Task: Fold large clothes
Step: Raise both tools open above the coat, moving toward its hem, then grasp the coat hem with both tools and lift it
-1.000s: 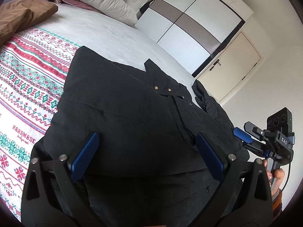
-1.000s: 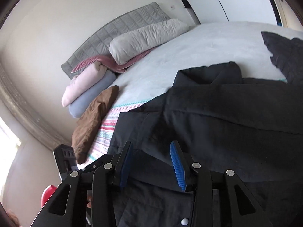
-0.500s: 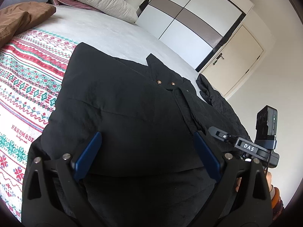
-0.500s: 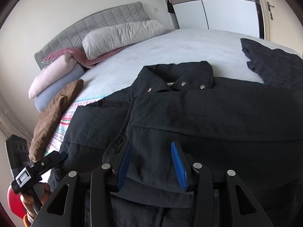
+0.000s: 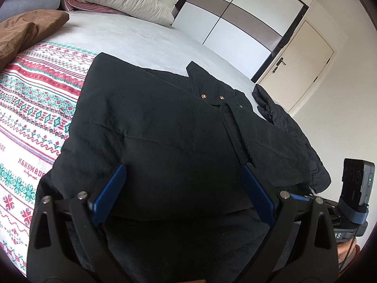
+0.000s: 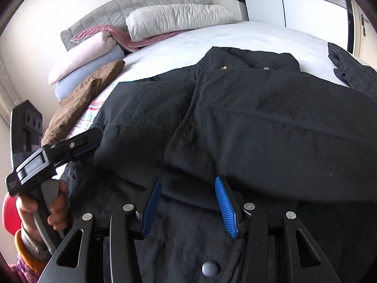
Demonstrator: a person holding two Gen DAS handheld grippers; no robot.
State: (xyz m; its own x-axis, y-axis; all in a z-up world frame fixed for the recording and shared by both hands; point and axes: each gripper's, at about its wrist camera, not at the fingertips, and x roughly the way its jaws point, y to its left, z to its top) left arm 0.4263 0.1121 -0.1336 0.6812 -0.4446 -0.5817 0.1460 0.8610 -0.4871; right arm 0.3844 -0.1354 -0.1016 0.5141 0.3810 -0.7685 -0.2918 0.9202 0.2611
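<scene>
A large black jacket (image 5: 160, 122) lies spread on the bed, collar with brass snaps toward the wardrobe; both sides are folded in over the front. It also fills the right wrist view (image 6: 247, 118). My left gripper (image 5: 181, 181) is open and empty, hovering over the jacket's lower part. My right gripper (image 6: 188, 195) is open and empty above the jacket's lower edge. The left gripper shows in the right wrist view (image 6: 77, 143) beside the jacket's side. The right gripper's body shows at the far right of the left wrist view (image 5: 351, 202).
A patterned red, green and white blanket (image 5: 30, 108) covers the bed on the left. A brown garment (image 5: 26, 30) and pillows (image 6: 176, 18) lie near the headboard. Another dark garment (image 5: 289, 127) lies by the jacket. A wardrobe (image 5: 238, 16) and door (image 5: 304, 63) stand beyond.
Both grippers have drawn back toward the jacket's lower edge. The right gripper swung right, bringing the collar and the left gripper into its view. Both jaws stay open.
</scene>
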